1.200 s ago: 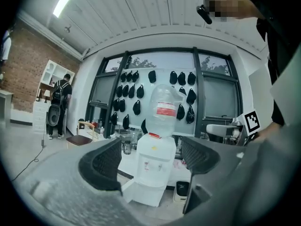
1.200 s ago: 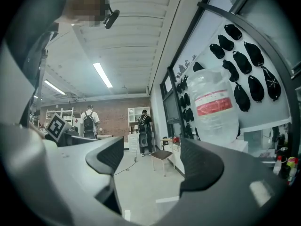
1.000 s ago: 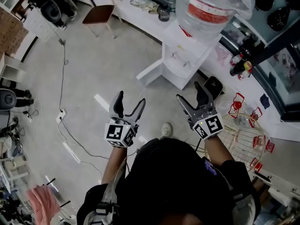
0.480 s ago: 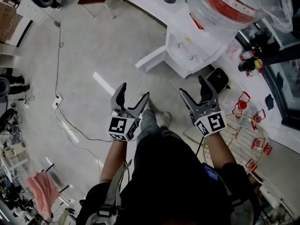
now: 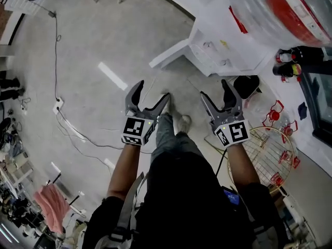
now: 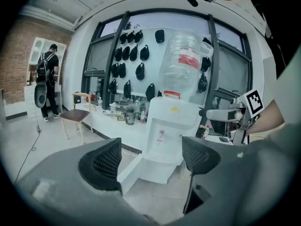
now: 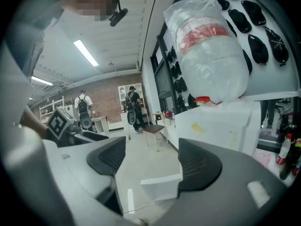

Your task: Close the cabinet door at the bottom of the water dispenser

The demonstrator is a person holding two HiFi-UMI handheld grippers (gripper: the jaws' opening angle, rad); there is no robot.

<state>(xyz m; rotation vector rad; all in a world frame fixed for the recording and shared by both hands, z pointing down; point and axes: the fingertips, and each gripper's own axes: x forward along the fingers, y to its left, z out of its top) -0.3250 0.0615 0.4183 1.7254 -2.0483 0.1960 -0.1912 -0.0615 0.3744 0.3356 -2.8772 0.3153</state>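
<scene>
The white water dispenser point(image 5: 224, 48) stands ahead of me with a big clear bottle point(image 5: 290, 9) on top. Its bottom cabinet door point(image 5: 168, 54) swings out to the left, open. Both grippers hover above the floor short of the door, touching nothing. My left gripper point(image 5: 150, 95) is open and empty; in the left gripper view the door point(image 6: 129, 168) shows between its pads point(image 6: 101, 164). My right gripper point(image 5: 215, 91) is open too, its jaws having just closed a little with nothing between them. In the right gripper view the door point(image 7: 160, 187) lies low, the dispenser point(image 7: 221, 126) to the right.
A round wire rack point(image 5: 264, 149) with red clips sits on the floor at my right, a black object point(image 5: 246, 84) beside the dispenser. A power strip point(image 5: 57, 105) and cables trail left. A chair point(image 6: 75, 117) and a long counter stand left of the dispenser. People stand far back point(image 7: 84, 109).
Both grippers have sunk and moved forward toward the dispenser, which now sits nearer the top right of the head view. Both stay open and empty.
</scene>
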